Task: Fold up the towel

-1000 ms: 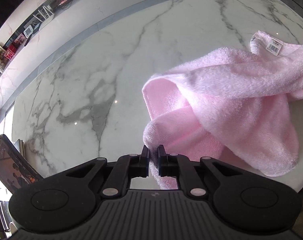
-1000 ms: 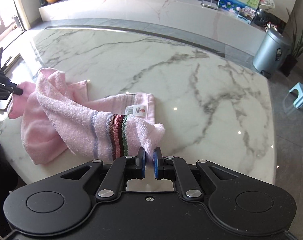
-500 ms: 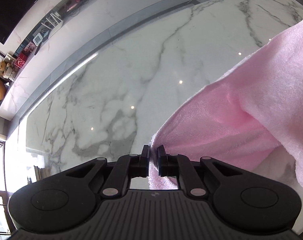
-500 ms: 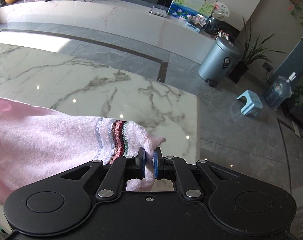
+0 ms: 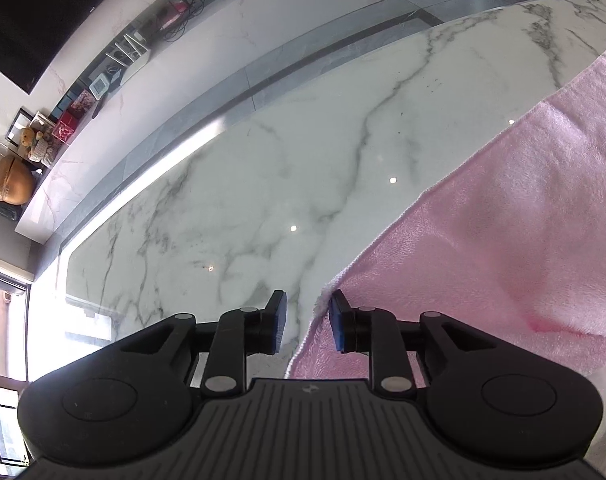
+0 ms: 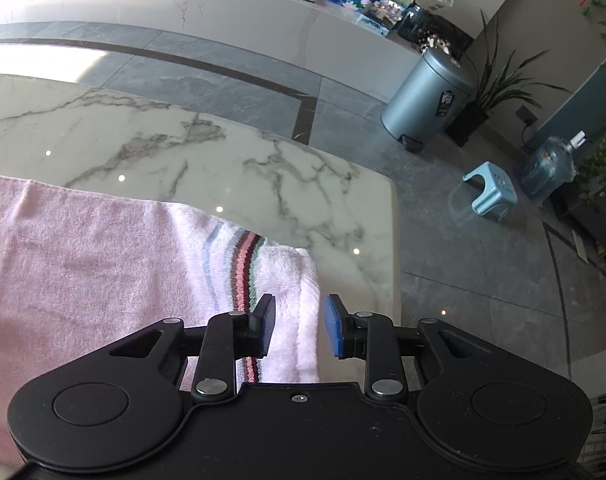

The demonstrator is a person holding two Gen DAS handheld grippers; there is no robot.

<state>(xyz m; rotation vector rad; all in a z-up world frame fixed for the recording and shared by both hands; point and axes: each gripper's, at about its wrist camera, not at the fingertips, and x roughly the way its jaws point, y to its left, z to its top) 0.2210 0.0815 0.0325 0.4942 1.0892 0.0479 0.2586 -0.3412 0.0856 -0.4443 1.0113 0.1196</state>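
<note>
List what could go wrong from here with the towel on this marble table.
1. The striped end of the pink towel lies close to the marble table's edge; it might slide off.
2. The left hand-held gripper is opening, yet the towel's corner touches one pad and may snag when it withdraws.
3. The right hand-held gripper, also opening, straddles the hem and could drag it.

The left gripper (image 5: 305, 326) points steeply down at the towel (image 5: 503, 240), its jaws opening; the towel's corner lies between them, beside the right-hand pad, unclamped. The right gripper (image 6: 299, 326) tilts down likewise over the towel's striped end, jaws opening, the cloth's edge in the gap with neither pad pressing on it.
</note>
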